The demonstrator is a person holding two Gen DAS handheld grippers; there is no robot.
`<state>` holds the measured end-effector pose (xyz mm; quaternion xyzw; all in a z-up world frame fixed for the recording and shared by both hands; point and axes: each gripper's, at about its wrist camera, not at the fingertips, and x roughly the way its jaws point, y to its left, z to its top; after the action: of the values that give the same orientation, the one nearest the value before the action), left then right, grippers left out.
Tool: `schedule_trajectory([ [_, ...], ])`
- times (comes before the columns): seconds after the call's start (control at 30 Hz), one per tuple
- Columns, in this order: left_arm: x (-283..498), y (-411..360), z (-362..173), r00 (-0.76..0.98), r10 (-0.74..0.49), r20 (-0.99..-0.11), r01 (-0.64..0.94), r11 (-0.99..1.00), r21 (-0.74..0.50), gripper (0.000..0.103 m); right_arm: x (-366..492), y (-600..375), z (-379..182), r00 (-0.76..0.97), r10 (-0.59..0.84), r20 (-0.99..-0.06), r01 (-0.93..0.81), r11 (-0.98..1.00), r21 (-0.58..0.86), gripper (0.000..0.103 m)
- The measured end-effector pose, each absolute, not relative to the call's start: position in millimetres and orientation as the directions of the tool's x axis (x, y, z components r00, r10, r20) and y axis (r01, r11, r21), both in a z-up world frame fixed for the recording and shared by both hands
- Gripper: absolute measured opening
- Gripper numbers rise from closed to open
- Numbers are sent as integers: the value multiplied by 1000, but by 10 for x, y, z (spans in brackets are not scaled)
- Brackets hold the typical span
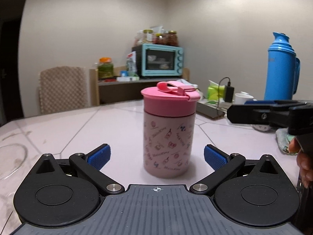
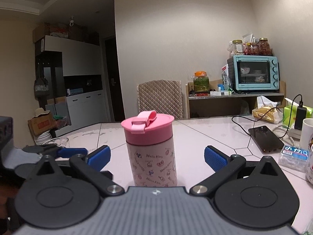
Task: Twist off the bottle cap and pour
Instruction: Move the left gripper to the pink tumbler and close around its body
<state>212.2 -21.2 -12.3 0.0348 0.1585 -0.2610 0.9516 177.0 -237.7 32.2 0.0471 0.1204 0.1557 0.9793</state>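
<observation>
A pale pink printed bottle (image 1: 168, 145) with a darker pink screw cap (image 1: 169, 101) and strap loop stands upright on the white table (image 1: 78, 125). My left gripper (image 1: 157, 154) is open and empty, its blue pads either side of the bottle's lower body, a little short of it. In the right wrist view the bottle (image 2: 153, 156) and its cap (image 2: 147, 130) stand just ahead of my right gripper (image 2: 157, 155), which is open and empty. The right gripper also shows at the right edge of the left wrist view (image 1: 270, 115). The left gripper shows low left in the right wrist view (image 2: 72, 151).
A blue thermos (image 1: 280, 66), white mugs (image 1: 242, 98), a green tissue pack (image 1: 216, 91) and a charger stand at the table's far right. A black phone (image 2: 265, 138), a white mug (image 2: 308, 135) and a small packet (image 2: 295, 154) lie right of the bottle. A glass bowl (image 2: 58, 142) sits left.
</observation>
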Motion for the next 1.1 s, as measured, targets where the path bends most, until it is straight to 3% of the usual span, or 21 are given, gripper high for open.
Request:
schedule_trajectory([
  [1.1,2904,-562,-359,704,-637,-315,666,745,-17,103,2204,-2259,340,895,371,-246,-360,929,91,103],
])
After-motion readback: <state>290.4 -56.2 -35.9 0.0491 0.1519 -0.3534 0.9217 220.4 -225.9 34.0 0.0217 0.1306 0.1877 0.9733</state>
